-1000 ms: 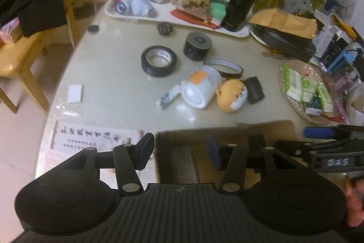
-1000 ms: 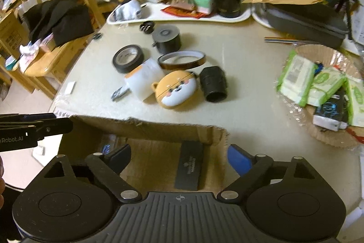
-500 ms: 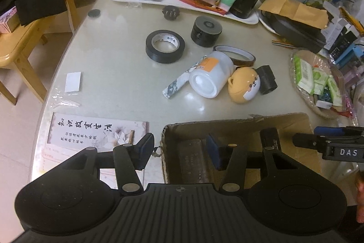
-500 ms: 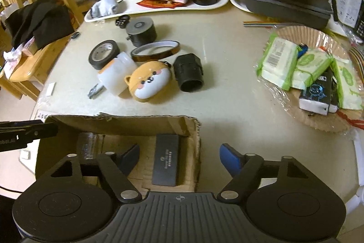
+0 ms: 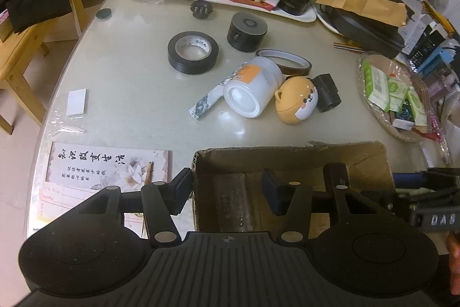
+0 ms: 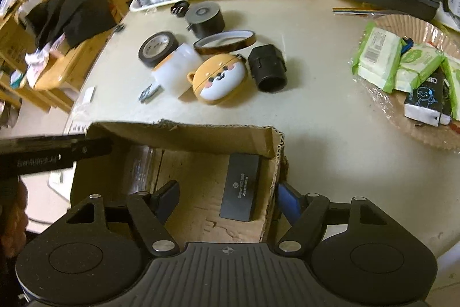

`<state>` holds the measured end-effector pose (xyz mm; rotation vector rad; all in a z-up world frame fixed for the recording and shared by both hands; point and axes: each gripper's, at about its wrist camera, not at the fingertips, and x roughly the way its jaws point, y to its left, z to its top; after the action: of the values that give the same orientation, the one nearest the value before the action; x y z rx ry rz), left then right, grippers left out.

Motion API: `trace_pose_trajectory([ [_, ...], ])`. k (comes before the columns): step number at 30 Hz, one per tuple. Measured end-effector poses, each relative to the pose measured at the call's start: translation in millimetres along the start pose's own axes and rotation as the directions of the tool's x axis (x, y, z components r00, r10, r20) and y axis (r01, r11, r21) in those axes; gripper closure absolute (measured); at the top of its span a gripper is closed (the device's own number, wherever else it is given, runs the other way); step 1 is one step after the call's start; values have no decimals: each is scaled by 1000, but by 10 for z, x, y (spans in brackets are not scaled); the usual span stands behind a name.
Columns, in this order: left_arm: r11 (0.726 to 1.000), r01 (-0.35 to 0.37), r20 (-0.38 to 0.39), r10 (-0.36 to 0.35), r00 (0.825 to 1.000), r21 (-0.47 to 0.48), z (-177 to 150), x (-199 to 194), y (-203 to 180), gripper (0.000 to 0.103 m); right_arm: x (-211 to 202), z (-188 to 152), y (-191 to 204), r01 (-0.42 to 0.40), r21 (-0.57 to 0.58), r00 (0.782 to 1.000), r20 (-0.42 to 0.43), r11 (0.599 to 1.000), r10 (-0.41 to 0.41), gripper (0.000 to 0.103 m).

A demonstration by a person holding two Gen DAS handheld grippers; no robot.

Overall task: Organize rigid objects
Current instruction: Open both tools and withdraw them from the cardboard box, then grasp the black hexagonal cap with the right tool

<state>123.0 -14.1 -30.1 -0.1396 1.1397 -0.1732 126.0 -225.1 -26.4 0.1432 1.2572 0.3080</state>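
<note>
Two grippers hang over the cardboard box [image 5: 290, 154], which serves as the landmark. Leftmost, the left gripper [image 5: 227, 186] straddles the box's left wall, jaws spread wide and holding nothing. Inside the box, a clear wrapped block [image 5: 233, 200] lies by the left wall and a flat black case [image 6: 240, 187] by the right wall. The right gripper [image 6: 227, 199] straddles the right wall, likewise wide open and empty.

Beyond the box's far wall, still loose on the table [image 5: 129, 94], lie, from left to right, a black tape roll [image 5: 192, 52], a white jar [image 5: 253, 89] on its side, a dog-faced case [image 6: 220, 79] and a black coupling [image 6: 268, 68]; the jar and dog-faced case touch.

Risks, as I judge them: either gripper, lifting forward, could catch the torn far wall and drag the light box. Grabbing the jar could set it rolling and shove its neighbour. The tape roll, pinched off-centre, could slip free.
</note>
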Motion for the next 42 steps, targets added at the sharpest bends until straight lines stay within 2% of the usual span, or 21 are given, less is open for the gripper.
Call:
trace_pose_trajectory([
  [5,1000,5,8,-4,1000,-14,23,-34,3,51,-40,14,-51,47,-3,998,30,999,-47,21],
  [7,1000,-1,23,1,1000,6,49,-63,-13,51,-91,41,-70,76,-4,995,70,997,-76,11],
  [12,998,-6,58,3,998,63,167,-164,-93,51,-141,158,-72,107,-32,986,133,994,-102,9],
  [19,998,7,85,-12,996,58,310,-254,-134,51,-140,287,-82,118,-43,982,157,992,-110,9],
  [24,995,-9,104,-2,995,99,479,-302,-185,51,-147,408,11,157,-102,975,177,982,-137,9],
  [29,993,-25,121,11,993,113,620,-316,-150,51,-185,533,-57,129,-92,971,215,987,-106,9],
  [33,993,-36,110,24,994,108,629,-229,-81,51,-76,602,-140,126,-98,973,207,987,-103,12],
  [37,996,0,80,-7,997,89,650,-185,-38,51,82,669,-197,133,-124,978,177,983,-110,20],
  [42,996,49,90,-56,994,80,700,-262,-54,51,284,794,-245,129,-160,983,150,979,-105,25],
])
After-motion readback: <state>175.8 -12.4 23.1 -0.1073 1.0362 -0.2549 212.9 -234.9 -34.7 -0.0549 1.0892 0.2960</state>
